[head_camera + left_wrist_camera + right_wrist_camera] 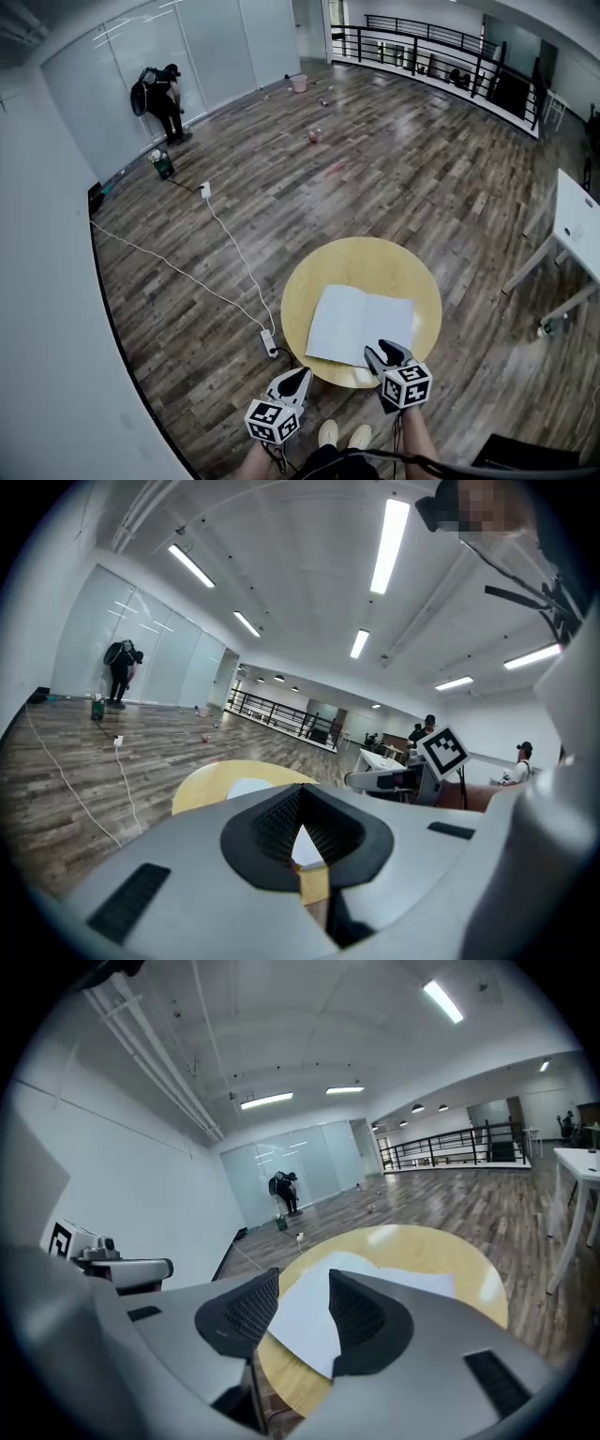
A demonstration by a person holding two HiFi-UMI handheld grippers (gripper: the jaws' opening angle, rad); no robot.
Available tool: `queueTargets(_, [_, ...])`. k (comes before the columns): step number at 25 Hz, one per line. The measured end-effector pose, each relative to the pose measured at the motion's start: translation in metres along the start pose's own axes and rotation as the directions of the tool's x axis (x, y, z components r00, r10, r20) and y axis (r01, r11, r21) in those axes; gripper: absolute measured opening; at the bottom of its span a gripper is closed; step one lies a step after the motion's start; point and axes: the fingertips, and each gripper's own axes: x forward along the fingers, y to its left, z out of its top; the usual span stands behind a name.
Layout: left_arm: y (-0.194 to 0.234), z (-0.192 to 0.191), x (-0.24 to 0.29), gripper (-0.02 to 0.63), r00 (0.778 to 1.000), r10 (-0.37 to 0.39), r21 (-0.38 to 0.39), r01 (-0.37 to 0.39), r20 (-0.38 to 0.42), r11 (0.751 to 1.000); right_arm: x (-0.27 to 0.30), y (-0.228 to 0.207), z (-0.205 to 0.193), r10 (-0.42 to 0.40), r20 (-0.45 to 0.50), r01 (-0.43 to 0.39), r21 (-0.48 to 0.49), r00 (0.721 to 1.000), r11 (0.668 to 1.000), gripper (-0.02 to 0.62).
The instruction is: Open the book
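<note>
White paper book lies spread flat on the round yellow wooden table, a fold down its middle. The right gripper hangs over the book's near edge, jaws spread and empty. The left gripper, beside the table's near-left rim, has its jaw tips pressed together on nothing. A small pink bucket stands far off; its contents cannot be made out.

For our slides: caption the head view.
Left hand-held gripper and right hand-held gripper near a white book on a round table.
</note>
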Motion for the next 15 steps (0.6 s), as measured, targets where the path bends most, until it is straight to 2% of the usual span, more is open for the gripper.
queueTargets(1, [-0.008,0.004,0.006,-0.002,1.0,-0.021,0.012,0.021,0.003,1.0,-0.013,-0.007,0.007,-0.033,0.027,0.033,-0.003,0.999,0.999,0.168])
queueTargets(3, [-0.023,0.012,0.017,-0.002,0.998,-0.063,0.035,0.063,0.007,0.997,-0.038,-0.022,0.017,-0.103,0.081,0.103,-0.002,0.991,0.995,0.003])
queueTargets(10, [-0.077,0.026,0.043,-0.002,0.987,-0.158,0.086,0.157,0.004,0.984,-0.109,-0.049,0.025,-0.184,0.156,0.181,0.034,0.97,0.983,0.003])
queueTargets(15, [-0.111,0.037,0.052,-0.002,0.98,-0.2,0.139,0.196,0.013,0.971,-0.15,-0.054,0.034,-0.22,0.205,0.222,0.013,0.954,0.975,0.003])
